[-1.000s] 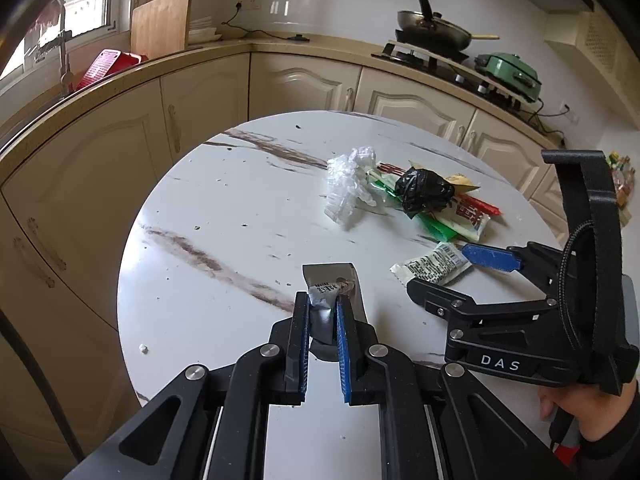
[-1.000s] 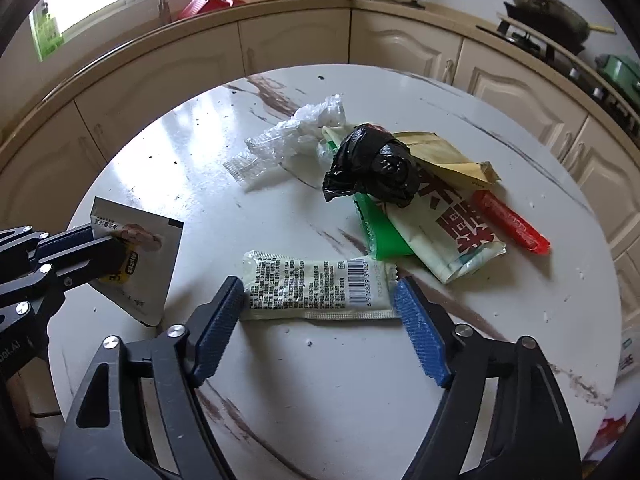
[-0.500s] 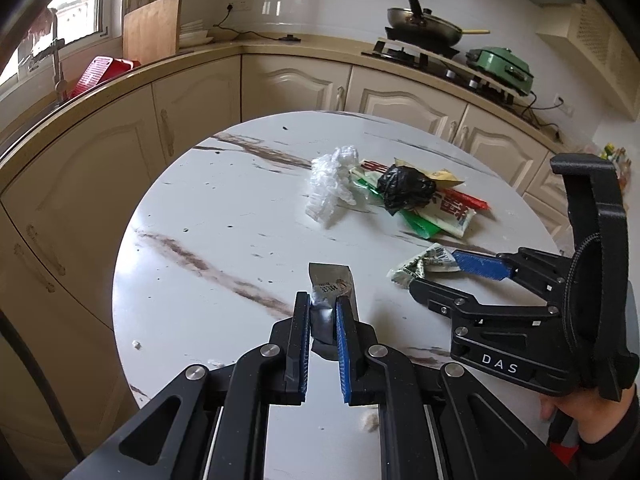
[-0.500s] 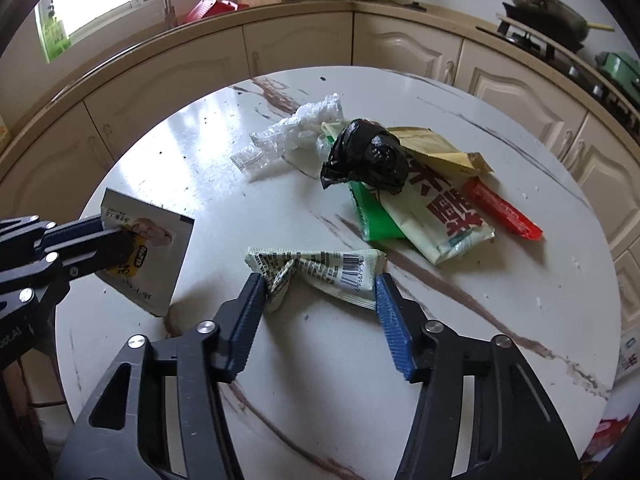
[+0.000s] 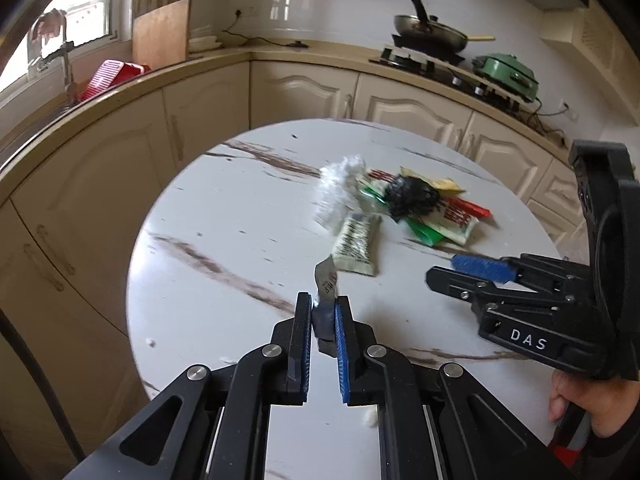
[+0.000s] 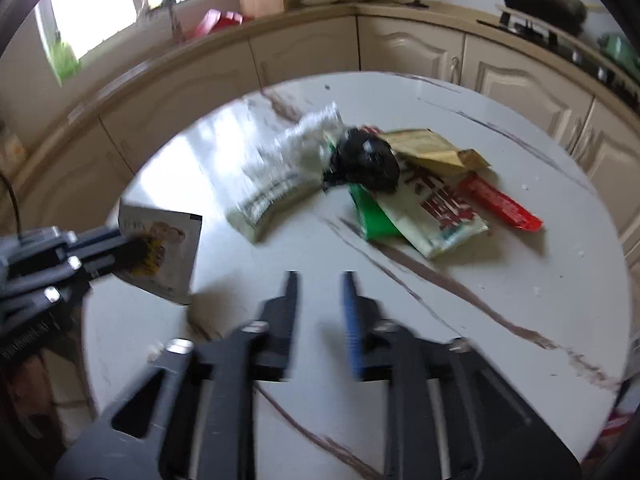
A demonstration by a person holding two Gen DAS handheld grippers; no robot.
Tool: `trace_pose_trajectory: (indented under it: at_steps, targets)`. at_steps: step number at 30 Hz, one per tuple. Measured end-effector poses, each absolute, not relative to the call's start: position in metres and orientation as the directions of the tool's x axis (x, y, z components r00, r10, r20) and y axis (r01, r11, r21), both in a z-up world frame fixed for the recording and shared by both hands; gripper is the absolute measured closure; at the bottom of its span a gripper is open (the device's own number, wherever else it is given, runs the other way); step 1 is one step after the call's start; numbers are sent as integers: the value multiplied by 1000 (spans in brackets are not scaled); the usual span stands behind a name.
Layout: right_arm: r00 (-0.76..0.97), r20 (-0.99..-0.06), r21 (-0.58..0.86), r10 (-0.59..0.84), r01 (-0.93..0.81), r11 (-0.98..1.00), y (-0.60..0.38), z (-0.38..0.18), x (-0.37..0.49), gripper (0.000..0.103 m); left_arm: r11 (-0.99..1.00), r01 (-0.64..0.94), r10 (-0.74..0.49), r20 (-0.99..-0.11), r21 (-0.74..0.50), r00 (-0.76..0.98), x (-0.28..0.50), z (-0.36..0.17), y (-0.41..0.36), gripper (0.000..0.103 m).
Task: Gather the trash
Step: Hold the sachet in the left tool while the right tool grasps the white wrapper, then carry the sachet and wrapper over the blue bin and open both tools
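Observation:
My left gripper is shut on a silver sachet, held just above the round marble table; the right wrist view shows the sachet's printed face. Low over the table's near part, my right gripper has its jaws opening with nothing between them. A pale barcode wrapper lies flat ahead of it, against the trash pile. The pile has a black bag, clear plastic, a green wrapper, a white packet with red characters and a red stick.
Cream cabinets curve around the table's far side. On the counter are a red rack, a wooden board, a pan on the stove and a green cooker. A person's hand holds the right gripper.
The right gripper squeezed the barcode wrapper and crumpled it; now the wrapper lies out of the jaws, farther away by the pile. The left gripper kept its hold on the sachet.

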State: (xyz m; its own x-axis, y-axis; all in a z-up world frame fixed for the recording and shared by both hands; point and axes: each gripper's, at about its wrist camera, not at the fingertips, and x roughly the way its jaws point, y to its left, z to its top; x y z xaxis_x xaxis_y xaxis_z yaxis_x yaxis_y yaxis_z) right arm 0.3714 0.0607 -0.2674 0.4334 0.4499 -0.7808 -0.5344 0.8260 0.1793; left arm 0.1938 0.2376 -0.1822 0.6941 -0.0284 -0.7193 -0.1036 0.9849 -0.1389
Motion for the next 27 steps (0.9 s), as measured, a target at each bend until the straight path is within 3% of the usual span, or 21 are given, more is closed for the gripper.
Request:
trace_pose_trajectory:
  at_steps: [2,14,16,18,27]
  targets:
    - [448,-777,178,442,-517,837,73,-268,375,39,984,-116,-18,-717,-138,697,195,-182,248,96]
    - [478,-807,73,346,-500,863,146,-284,397,40,984,-121,-8,-720,-127,694,202,-187,275,96]
    - [495,-811,17,312,-514,858,152,-286,395,49,985,-115,-14,-720,-129,694,203,-187,274,96]
    - [491,-809,26,324,-520,854,148,-284,396,72,984,-112,-22,-718,-138,695,203,-187,275,96]
    - [410,-772,227,485,-535,814,94,-270,376,76,986,-54,-73,-704,-156,707,192,-176,245,96]
